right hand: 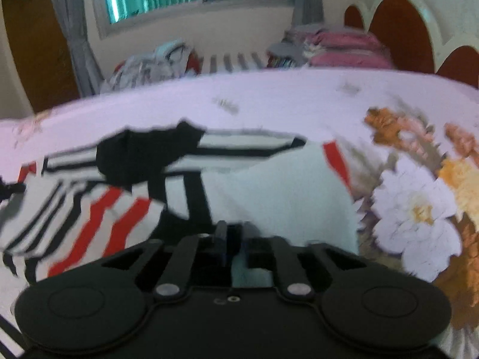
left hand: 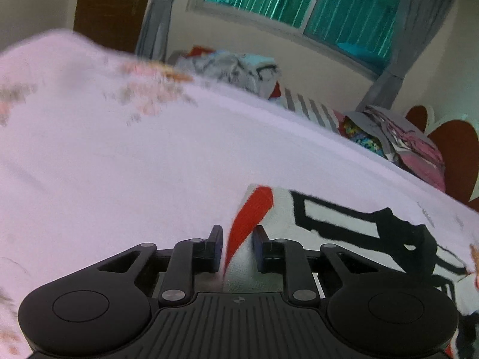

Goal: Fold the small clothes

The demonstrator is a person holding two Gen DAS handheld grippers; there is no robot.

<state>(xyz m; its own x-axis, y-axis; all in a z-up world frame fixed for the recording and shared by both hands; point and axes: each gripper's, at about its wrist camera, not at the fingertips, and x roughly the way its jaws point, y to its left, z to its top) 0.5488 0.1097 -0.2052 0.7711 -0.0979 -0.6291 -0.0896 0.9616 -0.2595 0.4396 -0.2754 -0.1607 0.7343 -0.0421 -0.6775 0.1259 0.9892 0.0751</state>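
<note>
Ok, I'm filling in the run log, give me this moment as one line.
stage: gripping garment | left gripper: around garment edge, gap visible | right gripper: shut on garment | surface: floral bedsheet

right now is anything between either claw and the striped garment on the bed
Nothing visible is in the way. The left claw has the red-edged corner of the striped garment between its fingers, which have not yet clamped on it. The right claw is shut on the garment's white part. Around it lies only bare floral bedsheet.
</note>
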